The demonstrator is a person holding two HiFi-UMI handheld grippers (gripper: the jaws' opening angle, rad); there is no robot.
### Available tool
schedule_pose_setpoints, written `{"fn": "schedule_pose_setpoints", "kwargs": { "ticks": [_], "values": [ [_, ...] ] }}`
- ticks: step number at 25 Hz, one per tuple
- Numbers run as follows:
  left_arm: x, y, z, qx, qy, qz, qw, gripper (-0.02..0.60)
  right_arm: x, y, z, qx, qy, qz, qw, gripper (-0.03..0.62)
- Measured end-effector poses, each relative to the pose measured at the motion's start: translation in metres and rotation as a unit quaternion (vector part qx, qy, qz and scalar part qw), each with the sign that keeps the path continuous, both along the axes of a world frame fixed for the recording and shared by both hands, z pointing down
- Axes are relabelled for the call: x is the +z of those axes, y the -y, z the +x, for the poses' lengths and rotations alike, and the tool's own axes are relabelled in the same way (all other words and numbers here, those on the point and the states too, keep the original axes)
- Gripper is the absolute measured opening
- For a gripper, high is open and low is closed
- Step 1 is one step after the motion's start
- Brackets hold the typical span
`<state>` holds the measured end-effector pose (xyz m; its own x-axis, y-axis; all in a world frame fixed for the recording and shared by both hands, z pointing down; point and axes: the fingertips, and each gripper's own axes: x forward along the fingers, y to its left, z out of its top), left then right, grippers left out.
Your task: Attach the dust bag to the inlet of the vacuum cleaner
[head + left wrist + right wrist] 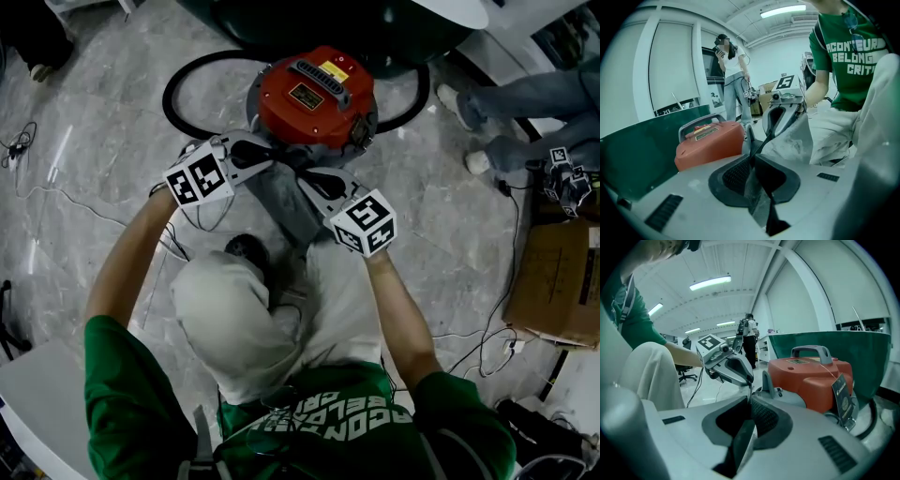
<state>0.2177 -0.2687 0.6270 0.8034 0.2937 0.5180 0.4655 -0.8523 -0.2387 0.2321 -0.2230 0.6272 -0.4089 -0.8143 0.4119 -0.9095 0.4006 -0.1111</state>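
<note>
Looks steeply down on a round canister vacuum cleaner (314, 94) with a red plastic top and a grey base, upright on a grey marbled floor (94, 141) and ringed at the back by a black hose (183, 80). Places the crumpled grey fabric dust bag (286, 208) just in front of the cleaner's near side, spread between the two grippers above pale trousers (347, 300). Leaves open whether the bag touches the inlet.

Sets the left gripper (267, 157) on the bag's upper left edge and the right gripper (309, 178) on its upper right edge, tips close together and pointing toward the cleaner.

Left gripper view: has the jaws closed together on a fold of the bag (801, 140), with the sheet running out between the ribbed pads (738, 176). Includes the opposite gripper, the red cleaner and a standing bystander (733, 79) behind.

Right gripper view: has the jaws pressed shut on a thin dark edge of the bag (740, 441). Includes a paper tag (841, 390) hanging from the cleaner and a dark green curved panel (862, 352) beyond.

Adds a brown cardboard box (553, 281) and loose cables (56, 192) at the margins.
</note>
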Motion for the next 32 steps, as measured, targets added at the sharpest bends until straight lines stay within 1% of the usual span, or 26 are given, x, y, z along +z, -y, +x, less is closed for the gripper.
{"fn": "schedule_pose_setpoints", "kwargs": {
  "ticks": [5, 7, 8, 10, 13, 15, 17, 19, 21, 23, 26, 29, 32],
  "values": [
    [-0.002, 0.003, -0.001, -0.021, -0.005, 0.019, 0.9996, 0.029, 0.0, -0.002, 0.0, 0.006, -0.005, 0.001, 1.0, 0.028],
    [-0.008, 0.006, -0.001, -0.038, -0.017, 0.023, 0.9989, 0.029, -0.003, -0.005, 0.001, 0.013, -0.009, 0.004, 1.0, 0.028],
    [-0.014, 0.007, 0.0, -0.046, -0.027, 0.019, 0.9984, 0.029, -0.007, -0.007, 0.002, 0.016, -0.009, 0.007, 1.0, 0.028],
    [-0.029, 0.012, 0.002, -0.065, -0.047, 0.002, 0.9968, 0.029, -0.019, -0.009, 0.006, 0.022, 0.001, 0.017, 1.0, 0.028],
    [-0.05, 0.017, 0.003, -0.096, -0.075, -0.036, 0.992, 0.029, -0.039, -0.009, 0.013, 0.036, 0.011, 0.035, 0.999, 0.027],
    [-0.064, 0.019, 0.005, -0.108, -0.088, -0.06, 0.9884, 0.005, -0.053, -0.005, 0.017, 0.046, 0.013, 0.047, 0.998, 0.026],
    [-0.079, 0.022, 0.008, -0.112, -0.104, -0.08, 0.985, 0.005, -0.067, 0.003, 0.021, 0.051, 0.02, 0.054, 0.997, 0.019],
    [-0.096, 0.025, 0.01, -0.118, -0.125, -0.095, 0.9805, 0.003, -0.081, 0.011, 0.024, 0.058, 0.022, 0.052, 0.997, 0.009],
    [-0.115, 0.034, 0.007, -0.137, -0.138, -0.114, 0.9744, 0.003, -0.1, 0.021, 0.026, 0.068, 0.025, 0.041, 0.996, 0.008],
    [-0.14, 0.043, 0.001, -0.159, -0.138, -0.136, 0.9681, 0.003, -0.13, 0.028, 0.024, 0.078, 0.03, 0.027, 0.996, 0.008],
    [-0.197, 0.051, -0.012, -0.187, -0.134, -0.159, 0.9602, 0.003, -0.198, 0.037, 0.015, 0.08, 0.022, 0.012, 0.996, 0.008],
    [-0.273, 0.055, -0.022, -0.207, -0.134, -0.171, 0.9539, 0.003, -0.282, 0.046, 0.009, 0.077, 0.017, 0.005, 0.997, 0.008],
    [-0.358, 0.048, -0.033, -0.214, -0.132, -0.173, 0.9522, 0.003, -0.372, 0.049, 0.001, 0.08, 0.015, -0.002, 0.997, 0.008]
  ]
}}
